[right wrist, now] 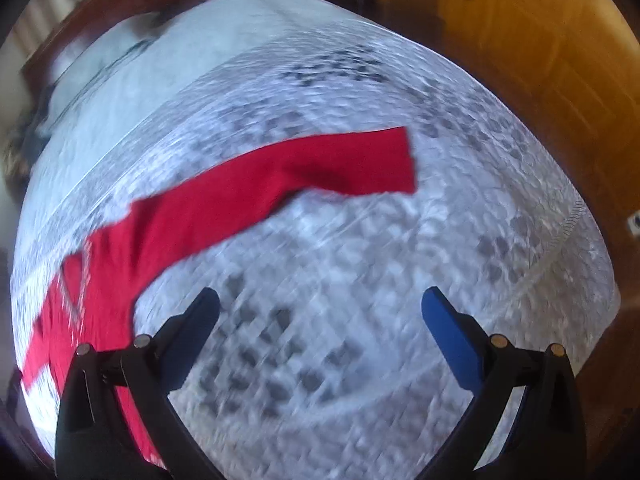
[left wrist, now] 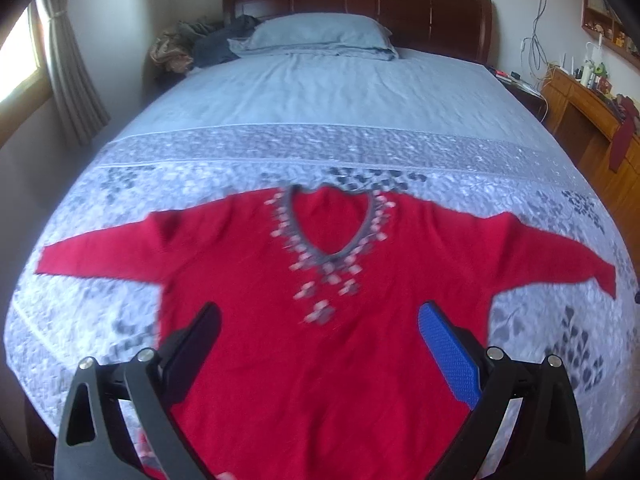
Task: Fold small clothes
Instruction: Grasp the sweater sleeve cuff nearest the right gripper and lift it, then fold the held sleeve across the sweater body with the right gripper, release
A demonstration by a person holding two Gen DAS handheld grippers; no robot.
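Centrally in the left wrist view, a red top (left wrist: 320, 320) lies spread flat on the patterned bedspread (left wrist: 280, 152), sleeves out to both sides, with the left gripper (left wrist: 319, 316) wide open and empty over its lower middle. Blurred, the right wrist view shows one sleeve (right wrist: 320, 168) reaching toward the upper right. The right gripper (right wrist: 320, 300), also open and empty, sits above bare bedspread at lower centre.

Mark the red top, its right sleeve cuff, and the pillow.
red top (left wrist: 320, 360), left wrist view, on the front body panel.
right sleeve cuff (right wrist: 394, 160), right wrist view, on the sleeve end.
pillow (left wrist: 320, 32), left wrist view, on its top face.
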